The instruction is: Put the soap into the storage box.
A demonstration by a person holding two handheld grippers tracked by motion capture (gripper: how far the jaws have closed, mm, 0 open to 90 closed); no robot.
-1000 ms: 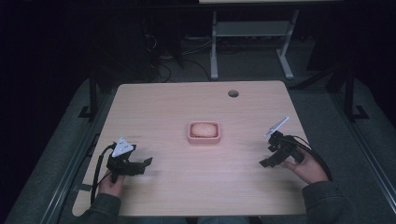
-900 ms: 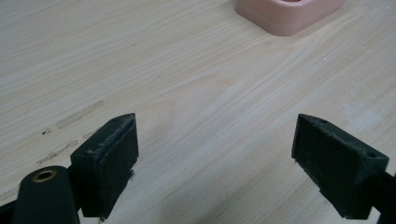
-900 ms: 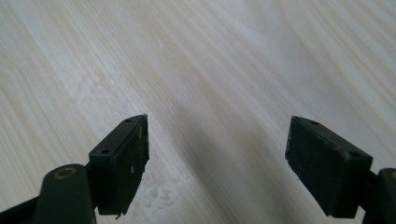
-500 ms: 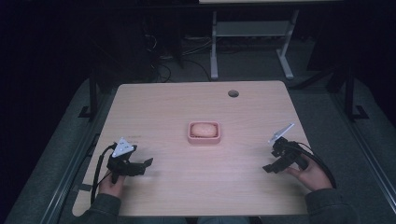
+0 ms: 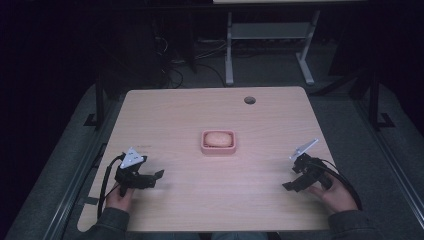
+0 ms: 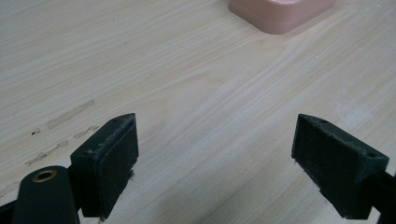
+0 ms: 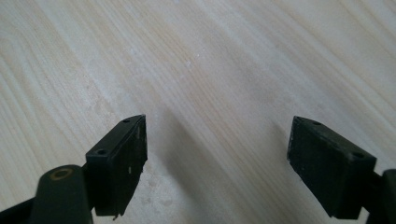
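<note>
Left tool (image 5: 150, 177) gaping low over table (image 5: 200, 110), right tool (image 5: 295, 182) likewise

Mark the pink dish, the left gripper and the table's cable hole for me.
pink dish (image 5: 218, 149), high view, on its near rim.
left gripper (image 5: 152, 178), high view, midway between its open fingertips.
cable hole (image 5: 249, 100), high view, centre of the dark round opening near the far edge.

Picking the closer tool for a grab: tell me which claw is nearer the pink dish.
Left. The left claw sits near-left of the pink dish; the right claw sits farther off, near-right.
</note>
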